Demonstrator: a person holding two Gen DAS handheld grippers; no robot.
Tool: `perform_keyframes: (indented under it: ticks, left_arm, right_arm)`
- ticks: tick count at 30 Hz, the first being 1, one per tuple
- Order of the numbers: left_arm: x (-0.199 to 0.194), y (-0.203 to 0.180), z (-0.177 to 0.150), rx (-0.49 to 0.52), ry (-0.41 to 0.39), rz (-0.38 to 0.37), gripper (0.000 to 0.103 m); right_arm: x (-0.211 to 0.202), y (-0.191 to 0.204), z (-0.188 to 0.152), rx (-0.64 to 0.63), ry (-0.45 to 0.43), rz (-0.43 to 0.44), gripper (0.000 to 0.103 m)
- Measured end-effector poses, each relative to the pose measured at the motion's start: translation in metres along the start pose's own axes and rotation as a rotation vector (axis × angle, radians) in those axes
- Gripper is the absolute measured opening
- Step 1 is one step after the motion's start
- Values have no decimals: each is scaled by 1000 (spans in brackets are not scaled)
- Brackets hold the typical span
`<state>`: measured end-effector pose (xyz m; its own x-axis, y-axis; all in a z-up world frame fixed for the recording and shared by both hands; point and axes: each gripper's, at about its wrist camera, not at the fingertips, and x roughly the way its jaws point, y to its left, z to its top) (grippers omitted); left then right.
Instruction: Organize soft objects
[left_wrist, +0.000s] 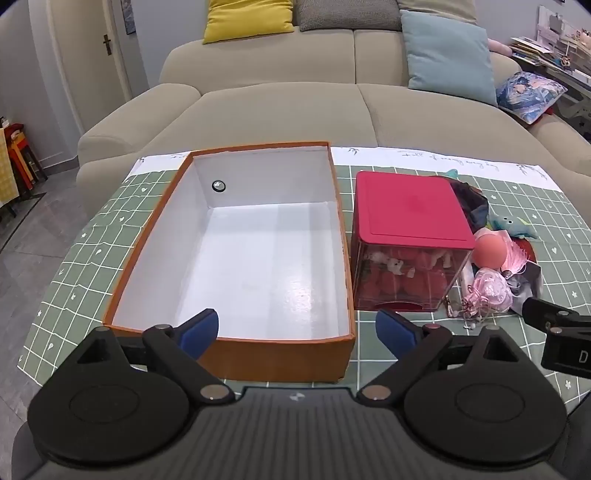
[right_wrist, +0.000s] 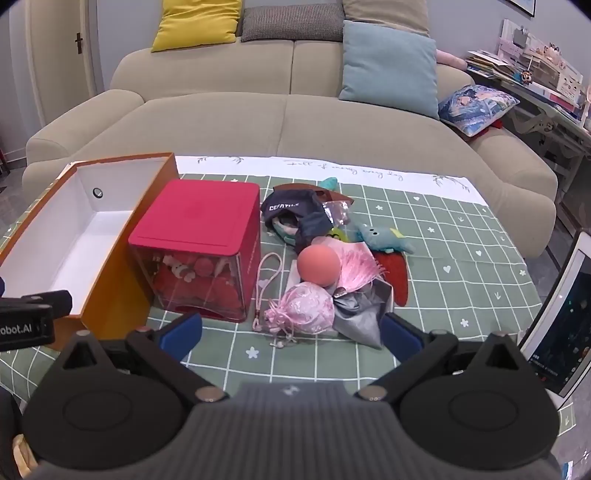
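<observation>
While nothing has yet gone into the orange box, whose white inside lies bare, the sorting looks to be at its very start. Both tongs stand spread as wide as they go and grip nothing: the left tongs hover over the near edge of the box, and the right tongs hang just short of the heap of soft things on the green checked cloth of the desk.

That heap lies to the right of the red-lidded clear bin, which stands just beside the box. Nearest the right tongs are a pink drawstring pouch and a grey cloth, touching each other; behind them a peach ball rests against a pink tassel, with a teal plush toy and a dark cap farther back.

My guess is that the pouch is the natural first pick. The right tongs would need to drop over it, close gently on the bunched fabric clear of its cord, then carry it leftward past the bin to the box
</observation>
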<state>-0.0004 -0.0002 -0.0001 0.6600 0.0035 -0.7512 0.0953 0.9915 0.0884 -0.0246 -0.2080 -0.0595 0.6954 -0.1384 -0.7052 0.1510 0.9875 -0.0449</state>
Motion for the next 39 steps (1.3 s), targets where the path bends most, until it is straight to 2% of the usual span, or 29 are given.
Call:
perform_keyframes:
  ticks: [7, 8, 13, 18, 39]
  left_arm:
    - [-5, -5, 0, -4, 3, 25, 103]
    - [0, -5, -1, 1, -9, -10, 103]
    - [-4, 0, 0, -11, -16, -27, 103]
    - [-4, -1, 0, 9, -22, -4, 103]
    - [-4, -2, -1, 11, -30, -10, 103]
  right_arm:
    - [0, 0, -1, 2, 0, -2, 101]
    - [0, 0, -1, 3, -1, -3, 101]
    - [0, 7, 0, 8, -3, -5, 101]
    - [1, 2, -3, 7, -10, 4, 101]
    - [-2, 2, -2, 2, -23, 3, 101]
